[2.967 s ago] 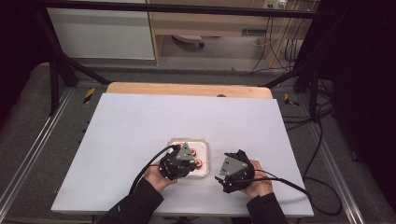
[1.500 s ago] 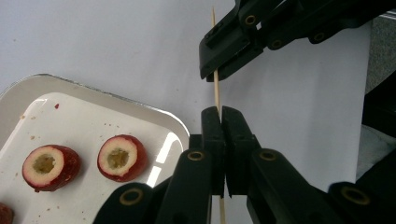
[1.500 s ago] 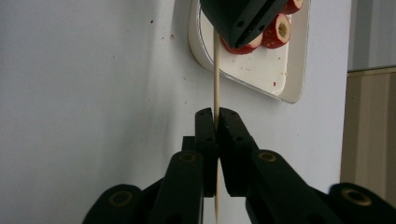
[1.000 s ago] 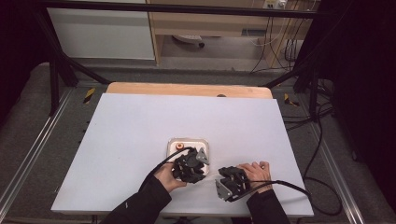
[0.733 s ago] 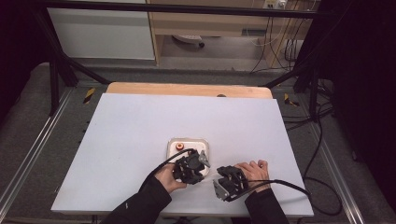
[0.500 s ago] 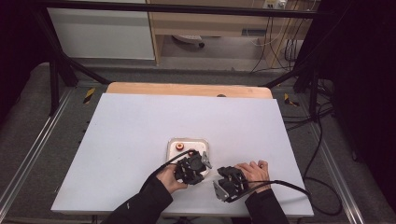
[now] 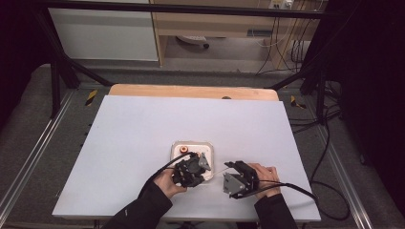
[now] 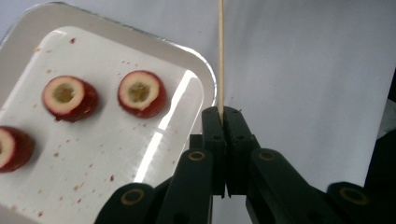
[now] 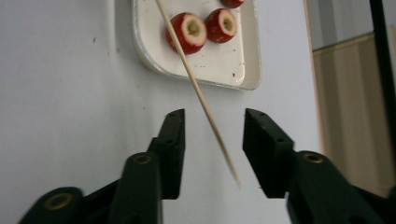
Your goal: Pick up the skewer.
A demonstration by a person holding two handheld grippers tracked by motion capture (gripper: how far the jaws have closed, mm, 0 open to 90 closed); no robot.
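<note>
Since the earlier frames, the left gripper [image 7: 191, 170] has slid from over the tray toward the lower middle of the high view and now sits at the tray's lower right corner, while the right gripper [image 7: 239, 178] has barely shifted and its jaws have just been opening. In the left gripper view we see that gripper's two black jaws pressed together on the thin pale wooden skewer [image 8: 220, 56], which rises straight up from the pinch toward the top of the frame. In the right gripper view the same skewer runs slantwise from the upper left down between the right gripper's jaws, which stand apart with daylight on both sides of the stick, so we judge that they have let go of it and the skewer now rests with the left gripper alone. The small white rectangular tray with rounded corners [image 8: 196, 70] lies at the left of the left gripper view, with three red-skinned cored fruit pieces [image 8: 141, 92] lying loose on it, hollow centres upward. No fruit sits on the visible length of skewer, so we judge the handover done and the threading of all three pieces yet to come.
</note>
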